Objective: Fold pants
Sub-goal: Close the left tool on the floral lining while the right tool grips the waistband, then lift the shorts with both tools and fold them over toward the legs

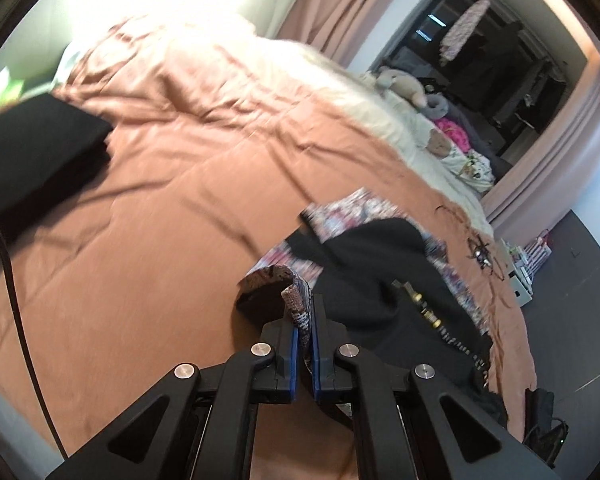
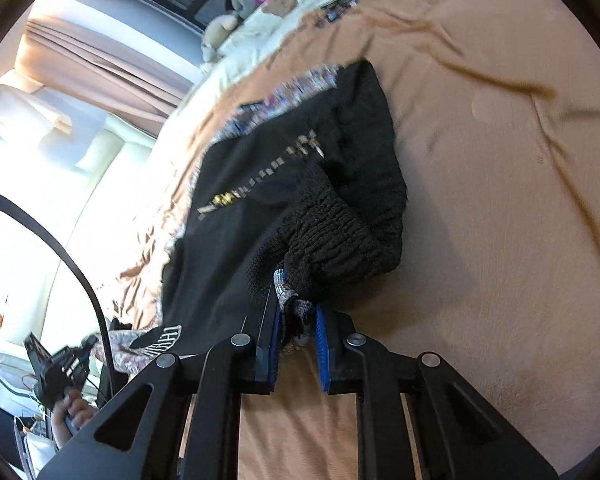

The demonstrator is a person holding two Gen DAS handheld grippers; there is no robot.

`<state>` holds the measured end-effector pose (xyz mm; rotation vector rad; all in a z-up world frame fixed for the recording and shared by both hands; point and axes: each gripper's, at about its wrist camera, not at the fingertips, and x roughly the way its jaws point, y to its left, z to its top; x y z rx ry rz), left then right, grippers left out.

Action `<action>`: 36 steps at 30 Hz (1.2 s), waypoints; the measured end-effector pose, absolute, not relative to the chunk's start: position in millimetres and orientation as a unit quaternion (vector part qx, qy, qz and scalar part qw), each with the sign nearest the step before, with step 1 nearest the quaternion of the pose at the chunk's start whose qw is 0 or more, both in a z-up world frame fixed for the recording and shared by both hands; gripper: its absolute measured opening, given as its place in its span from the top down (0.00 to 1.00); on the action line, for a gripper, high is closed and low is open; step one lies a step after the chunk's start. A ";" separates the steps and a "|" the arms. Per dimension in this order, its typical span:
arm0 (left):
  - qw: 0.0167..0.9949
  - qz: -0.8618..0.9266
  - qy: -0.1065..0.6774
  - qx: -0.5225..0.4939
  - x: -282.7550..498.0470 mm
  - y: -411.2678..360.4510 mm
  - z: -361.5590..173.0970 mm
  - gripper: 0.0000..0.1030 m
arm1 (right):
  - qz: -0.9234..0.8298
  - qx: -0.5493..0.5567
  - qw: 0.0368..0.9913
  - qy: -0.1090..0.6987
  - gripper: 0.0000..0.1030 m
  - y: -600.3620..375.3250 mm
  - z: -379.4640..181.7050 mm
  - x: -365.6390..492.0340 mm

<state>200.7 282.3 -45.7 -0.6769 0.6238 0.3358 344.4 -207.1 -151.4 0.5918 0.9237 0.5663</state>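
My left fingers (image 1: 305, 320) pinch one patterned edge of the pants (image 1: 384, 280). My right fingers (image 2: 296, 320) pinch another edge. The pants lie bunched on the bed (image 1: 160, 200), near its side edge. No fold is made yet, I think.

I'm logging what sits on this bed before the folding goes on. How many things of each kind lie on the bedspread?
Pants, black with patterned lining: 1
Flat black folded item near the far edge: 1
Soft toys by the pillows: 2 clear, others too small to tell
Pink item beside them: 1
Total: 5
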 end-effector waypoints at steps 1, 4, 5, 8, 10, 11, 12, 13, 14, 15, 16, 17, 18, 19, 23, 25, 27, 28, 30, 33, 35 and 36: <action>0.886 0.158 0.296 -0.321 207.3 281.8 -38.4 0.96 | 0.266 0.276 0.818 0.428 0.88 -207.7 -148.7 343.9; 0.895 0.148 0.283 -0.312 226.8 279.8 -17.8 0.96 | 0.270 0.277 0.824 0.413 0.88 -209.9 -139.7 344.1; 0.898 0.146 0.280 -0.308 232.4 279.7 -12.6 0.96 | 0.271 0.279 0.826 0.408 0.88 -210.2 -136.3 345.5; 0.906 0.138 0.270 -0.295 254.1 278.8 6.5 0.96 | 0.273 0.284 0.829 0.397 0.88 -211.0 -132.1 346.6; 0.910 0.133 0.265 -0.289 268.3 278.4 17.1 0.96 | 0.275 0.286 0.831 0.389 0.88 -210.0 -130.2 347.3; 0.912 0.131 0.263 -0.287 272.9 278.3 20.5 0.96 | 0.276 0.288 0.832 0.385 0.88 -210.3 -128.1 349.1; 0.914 0.129 0.259 -0.284 281.1 278.4 26.1 0.95 | 0.276 0.289 0.834 0.382 0.89 -209.9 -126.3 351.4; 0.916 0.127 0.257 -0.281 286.9 277.9 30.2 0.96 | 0.276 0.290 0.834 0.379 0.89 -209.6 -125.5 352.3; 0.918 0.126 0.255 -0.277 293.4 278.1 34.0 0.96 | 0.276 0.291 0.835 0.375 0.89 -208.8 -123.6 355.1; 0.919 0.125 0.253 -0.274 299.0 278.1 36.8 0.96 | 0.276 0.292 0.836 0.373 0.89 -208.3 -122.0 356.3; 0.920 0.124 0.253 -0.271 306.5 278.7 39.7 0.96 | 0.277 0.293 0.837 0.370 0.89 -206.8 -120.3 359.4; 0.921 0.121 0.252 -0.271 314.4 279.4 42.3 0.96 | 0.277 0.294 0.837 0.369 0.89 -205.7 -118.4 360.6; 0.921 0.119 0.253 -0.271 321.3 279.9 44.0 0.95 | 0.277 0.295 0.838 0.366 0.89 -204.8 -117.2 363.4; 0.921 0.119 0.253 -0.270 330.4 280.7 46.1 0.95 | 0.276 0.296 0.839 0.363 0.89 -204.3 -116.3 364.5; 0.925 0.115 0.255 -0.259 359.8 281.2 51.6 0.96 | 0.274 0.299 0.842 0.355 0.89 -199.7 -111.6 375.4; 0.926 0.111 0.256 -0.253 374.9 280.9 54.5 0.95 | 0.272 0.301 0.844 0.351 0.89 -197.7 -109.2 382.5; 0.928 0.107 0.256 -0.247 390.9 279.9 58.0 0.96 | 0.268 0.305 0.845 0.348 0.89 -195.4 -108.4 392.3; 0.929 0.105 0.257 -0.245 398.1 278.9 59.6 0.96 | 0.266 0.307 0.845 0.347 0.89 -194.7 -108.0 396.9; 0.930 0.103 0.259 -0.240 416.1 278.3 62.6 0.95 | 0.263 0.313 0.844 0.346 0.89 -192.5 -108.4 406.7; 0.932 0.097 0.261 -0.230 446.4 276.0 65.4 0.95 | 0.257 0.318 0.845 0.345 0.89 -188.9 -109.8 420.2; 0.934 0.094 0.263 -0.224 462.3 275.6 64.8 0.95 | 0.253 0.324 0.844 0.344 0.89 -187.9 -110.9 427.8; 0.934 0.092 0.266 -0.220 473.0 274.0 64.3 0.95 | 0.248 0.328 0.844 0.345 0.89 -186.4 -112.6 434.4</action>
